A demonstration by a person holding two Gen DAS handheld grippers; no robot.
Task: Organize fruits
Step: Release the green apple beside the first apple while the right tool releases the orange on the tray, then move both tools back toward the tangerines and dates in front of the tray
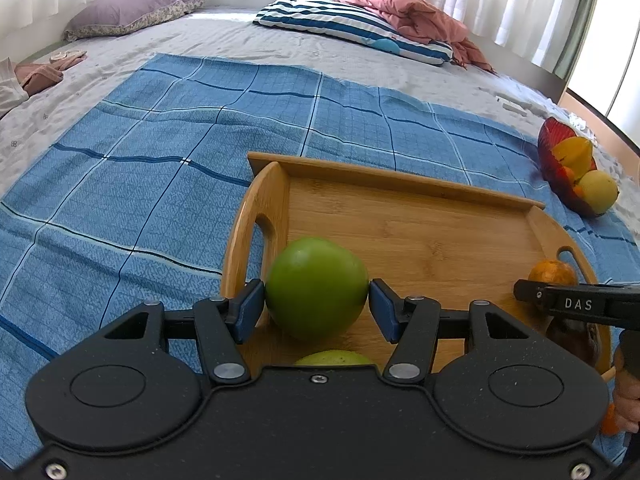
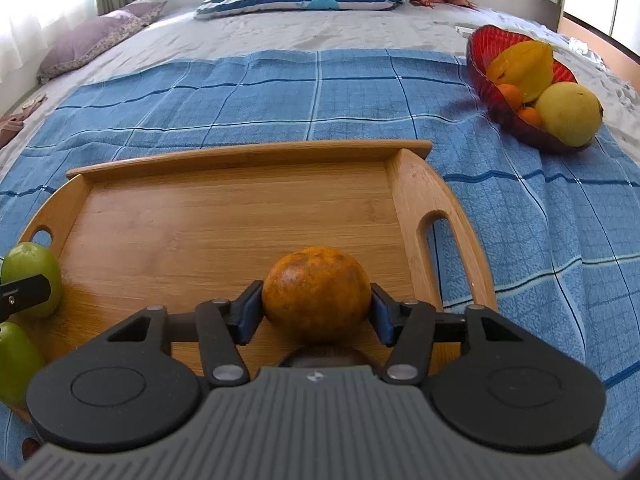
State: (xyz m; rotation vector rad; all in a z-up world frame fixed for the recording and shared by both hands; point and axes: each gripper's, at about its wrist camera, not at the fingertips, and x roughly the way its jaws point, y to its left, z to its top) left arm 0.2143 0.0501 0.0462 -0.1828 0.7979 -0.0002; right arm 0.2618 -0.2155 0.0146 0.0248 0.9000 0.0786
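Observation:
My left gripper [image 1: 317,292] is shut on a green apple [image 1: 316,286], both blue pads against its sides, over the left end of a wooden tray [image 1: 392,178]. A second green fruit [image 1: 332,358] lies just below it on the tray. My right gripper [image 2: 317,300] is shut on a mottled orange [image 2: 316,292] near the right end of the tray [image 2: 248,152], its pads touching both sides. A dark brown fruit [image 2: 320,356] shows under the orange, mostly hidden. The right wrist view also shows the green apple [image 2: 34,268] at far left.
A red glass bowl [image 2: 484,52] with a starfruit, a yellow round fruit and small oranges sits to the right on the blue checked cloth [image 2: 320,100]. Pillows and a pink blanket lie at the far end of the bed. A hand shows at the left wrist view's right edge.

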